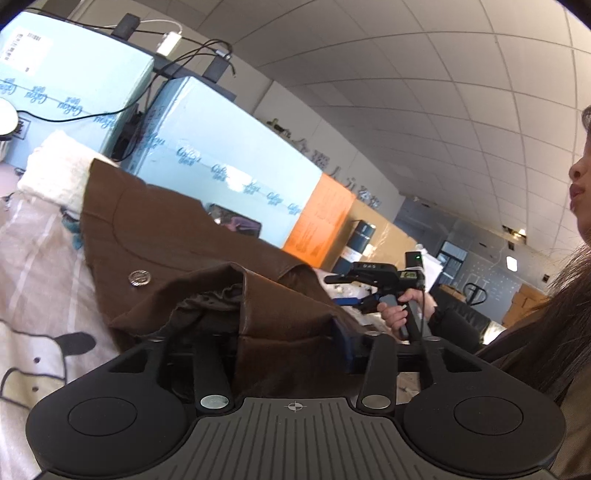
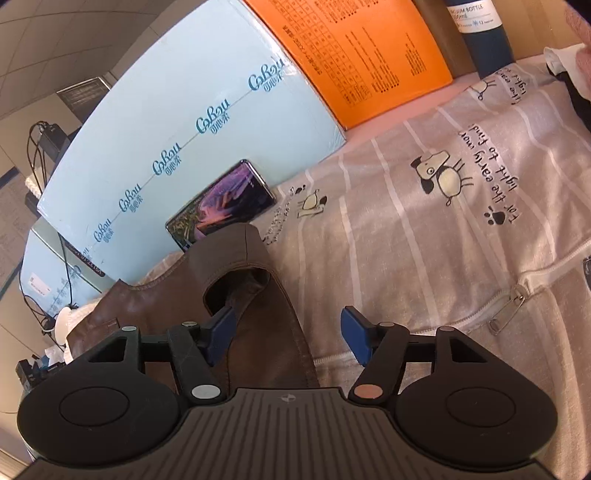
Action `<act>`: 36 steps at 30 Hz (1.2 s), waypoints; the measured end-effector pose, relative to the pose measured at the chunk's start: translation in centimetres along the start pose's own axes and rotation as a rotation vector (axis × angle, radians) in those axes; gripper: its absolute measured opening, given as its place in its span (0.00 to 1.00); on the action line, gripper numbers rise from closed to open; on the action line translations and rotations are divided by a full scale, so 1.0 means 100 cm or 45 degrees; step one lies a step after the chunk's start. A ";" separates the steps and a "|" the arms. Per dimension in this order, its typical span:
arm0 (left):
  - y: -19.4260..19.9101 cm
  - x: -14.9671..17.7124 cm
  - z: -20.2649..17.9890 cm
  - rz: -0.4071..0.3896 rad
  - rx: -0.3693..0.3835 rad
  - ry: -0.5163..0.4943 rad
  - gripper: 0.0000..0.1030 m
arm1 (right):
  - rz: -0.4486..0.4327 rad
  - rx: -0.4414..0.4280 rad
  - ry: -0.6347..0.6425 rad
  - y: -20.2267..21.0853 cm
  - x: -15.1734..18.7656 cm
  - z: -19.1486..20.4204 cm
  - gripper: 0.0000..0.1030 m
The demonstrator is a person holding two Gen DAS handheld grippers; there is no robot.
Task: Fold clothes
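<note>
A brown leather-like garment [image 1: 177,236] with a metal button [image 1: 139,277] lies on a striped bed cover [image 1: 40,266] printed with cartoon dogs. My left gripper [image 1: 275,347] is open, and a bunched fold of the garment fills the gap between its fingers, hiding the left pad. My right gripper [image 2: 288,332] is open over the garment's [image 2: 258,325] edge. Its left pad [image 2: 221,330] sits at a dark opening in the fabric, and its right pad [image 2: 354,334] is over the cover [image 2: 406,229]. In the left wrist view a hand holds the right gripper [image 1: 373,277] beyond the garment.
Light blue cartons [image 2: 177,122] and an orange box [image 2: 362,55] wall the far side, with a phone [image 2: 221,201] leaning against them. A dark blue bottle [image 2: 484,33] stands at the back. The cover's zipper [image 2: 506,308] lies to the right. White fluffy cloth [image 1: 55,166] and cables [image 1: 177,66] are nearby.
</note>
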State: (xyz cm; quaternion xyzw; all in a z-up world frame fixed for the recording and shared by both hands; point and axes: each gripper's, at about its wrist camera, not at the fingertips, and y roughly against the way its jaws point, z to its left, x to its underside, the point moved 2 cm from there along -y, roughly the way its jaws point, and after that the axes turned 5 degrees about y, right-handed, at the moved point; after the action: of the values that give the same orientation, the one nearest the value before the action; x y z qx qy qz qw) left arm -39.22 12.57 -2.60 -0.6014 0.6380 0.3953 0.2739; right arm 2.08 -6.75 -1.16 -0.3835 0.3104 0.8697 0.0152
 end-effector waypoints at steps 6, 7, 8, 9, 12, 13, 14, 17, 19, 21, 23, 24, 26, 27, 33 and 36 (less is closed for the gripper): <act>0.052 0.001 0.019 -0.227 -0.284 0.119 0.82 | 0.036 0.018 0.120 -0.013 -0.003 0.006 0.67; 0.054 -0.005 0.023 -0.276 -0.327 0.145 0.86 | 0.042 0.021 0.140 -0.016 -0.004 0.007 0.68; 0.057 -0.012 0.027 -0.325 -0.371 0.172 0.87 | 0.048 0.024 0.160 -0.018 -0.004 0.008 0.68; 0.060 -0.018 0.031 -0.373 -0.414 0.199 0.90 | 0.054 0.026 0.180 -0.020 -0.005 0.009 0.68; 0.064 -0.038 0.044 -0.501 -0.544 0.284 0.96 | 0.060 0.033 0.231 -0.029 -0.007 0.012 0.68; 0.055 -0.048 0.051 -0.488 -0.587 0.329 0.97 | 0.056 0.033 0.249 -0.032 -0.008 0.013 0.68; 0.044 -0.058 0.058 -0.467 -0.621 0.376 0.97 | 0.054 0.035 0.269 -0.036 -0.010 0.014 0.68; 0.002 -0.085 0.082 -0.349 -0.665 0.515 0.97 | 0.061 0.055 0.313 -0.050 -0.016 0.017 0.52; -0.030 -0.098 0.093 -0.270 -0.687 0.480 0.97 | 0.064 0.015 0.303 -0.057 -0.019 0.017 0.38; -0.060 -0.109 0.104 -0.195 -0.718 0.446 0.97 | 0.076 -0.030 0.285 -0.063 -0.019 0.017 0.27; -0.083 -0.109 0.116 -0.145 -0.789 0.424 0.97 | 0.065 -0.034 0.284 -0.064 -0.018 0.016 0.21; -0.091 -0.109 0.122 -0.113 -0.796 0.427 0.97 | 0.057 -0.033 0.283 -0.064 -0.017 0.014 0.18; -0.105 -0.107 0.131 -0.072 -0.784 0.429 0.97 | 0.042 -0.036 0.277 -0.064 -0.018 0.010 0.16; -0.109 -0.106 0.134 -0.066 -0.772 0.425 0.97 | 0.035 -0.033 0.280 -0.063 -0.018 0.009 0.15; -0.110 -0.101 0.141 -0.122 -0.750 0.464 0.97 | -0.010 -0.005 0.308 -0.060 -0.020 0.009 0.14; -0.109 -0.101 0.141 -0.124 -0.691 0.487 0.97 | -0.029 0.004 0.312 -0.058 -0.022 0.009 0.14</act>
State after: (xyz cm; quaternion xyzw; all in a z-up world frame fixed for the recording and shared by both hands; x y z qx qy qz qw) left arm -29.04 30.30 -3.74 -0.7455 0.5198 0.4172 -0.0023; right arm 4.52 -1.09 -2.29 -0.4905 0.3069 0.8155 -0.0126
